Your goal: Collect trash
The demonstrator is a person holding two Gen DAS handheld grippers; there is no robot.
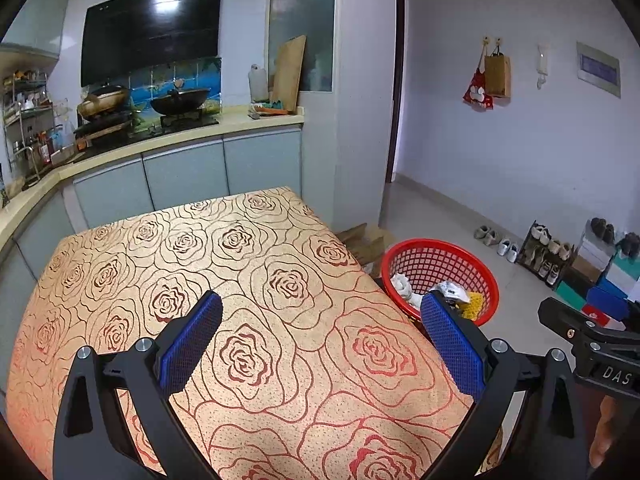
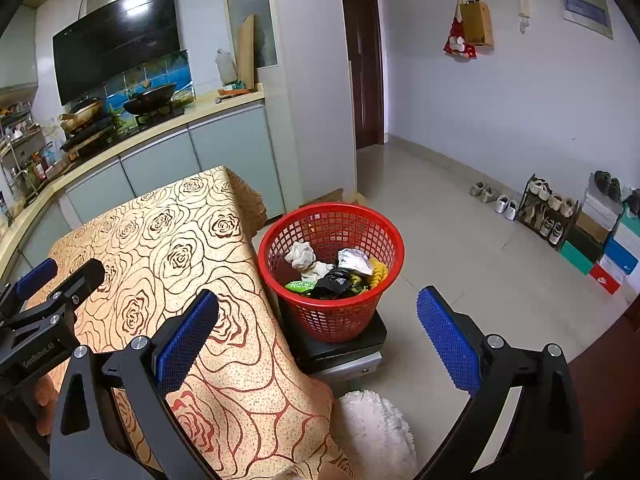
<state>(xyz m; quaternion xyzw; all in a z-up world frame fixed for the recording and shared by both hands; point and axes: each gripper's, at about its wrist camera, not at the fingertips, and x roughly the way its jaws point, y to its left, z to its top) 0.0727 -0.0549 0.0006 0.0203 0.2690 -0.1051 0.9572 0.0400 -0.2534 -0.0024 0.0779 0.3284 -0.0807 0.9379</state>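
Trash (image 2: 336, 270) (crumpled paper, wrappers, black bag) lies inside red basket (image 2: 332, 312), ahead of right gripper (image 2: 318, 330) and between its fingers in view. Basket sits on dark stool (image 2: 340, 350), just beside bench (image 1: 240, 280). Right gripper spread wide, empty. Left gripper (image 1: 320, 336) likewise released, over bare patterned bench cloth. No loose trash visible on bench. Judgement: collecting step appears finished; next move calls for scanning for leftovers.

Home kitchen: range hood (image 1: 150, 32) over woks on a gas hob (image 1: 176, 120), countertop cabinets (image 1: 184, 176), rose-print tablecloth (image 1: 240, 280), shoe rack (image 2: 546, 212) by the wall.
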